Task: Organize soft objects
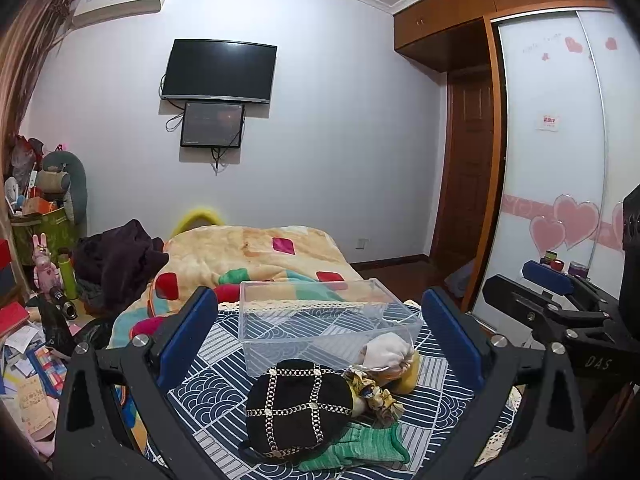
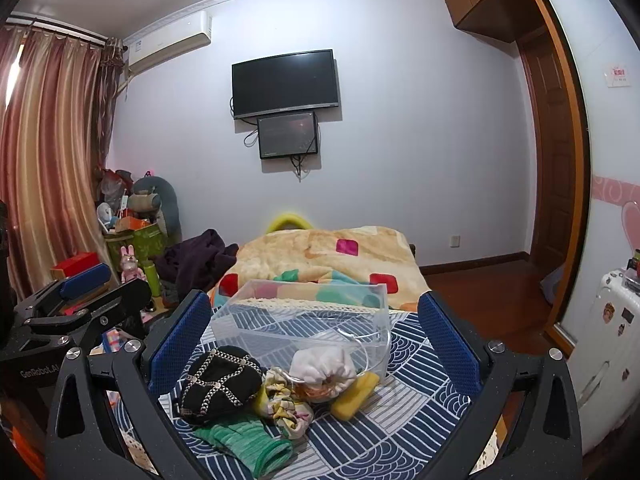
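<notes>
A pile of soft things lies on the blue-and-white patterned cloth: a black hat with gold chain trim, a green knitted piece, a floral scrunchie, a white cloth pouch and a yellow sponge. A clear empty plastic box stands just behind them. My left gripper and right gripper are both open and empty, held above the pile.
A colourful blanket covers the bed behind the box. Dark clothes and clutter lie at the left. A wardrobe with sliding doors and a wooden floor are at the right. The other gripper shows in each view.
</notes>
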Demonstrator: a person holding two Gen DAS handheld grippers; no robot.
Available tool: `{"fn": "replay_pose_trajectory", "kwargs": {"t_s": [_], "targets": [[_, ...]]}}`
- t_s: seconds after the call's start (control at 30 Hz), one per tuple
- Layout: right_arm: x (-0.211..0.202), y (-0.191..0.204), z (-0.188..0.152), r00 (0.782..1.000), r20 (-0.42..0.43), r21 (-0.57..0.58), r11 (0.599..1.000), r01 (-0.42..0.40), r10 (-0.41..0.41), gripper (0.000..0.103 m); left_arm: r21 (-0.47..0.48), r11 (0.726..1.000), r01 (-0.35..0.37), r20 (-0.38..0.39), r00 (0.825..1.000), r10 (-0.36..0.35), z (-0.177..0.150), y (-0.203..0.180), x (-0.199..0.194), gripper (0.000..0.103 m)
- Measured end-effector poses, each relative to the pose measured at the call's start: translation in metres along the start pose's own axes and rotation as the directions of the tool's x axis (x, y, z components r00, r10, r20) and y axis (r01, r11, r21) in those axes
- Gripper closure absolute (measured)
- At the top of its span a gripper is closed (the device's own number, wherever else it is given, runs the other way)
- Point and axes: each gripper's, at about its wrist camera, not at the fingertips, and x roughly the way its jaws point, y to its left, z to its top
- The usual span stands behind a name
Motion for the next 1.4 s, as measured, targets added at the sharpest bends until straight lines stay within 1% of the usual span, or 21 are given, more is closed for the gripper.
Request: {"fn": "replay_pose_trajectory", "kwargs": {"t_s": [1.4], "targets": [[-0.0019, 0.0033, 0.0006, 1.000, 0.009, -0.004, 1.000, -0.006, 0.006, 0.000, -0.011, 1.000, 0.009, 0.003, 1.000, -0.009, 0.0000, -0.0006, 0.0005, 0.000]]}}
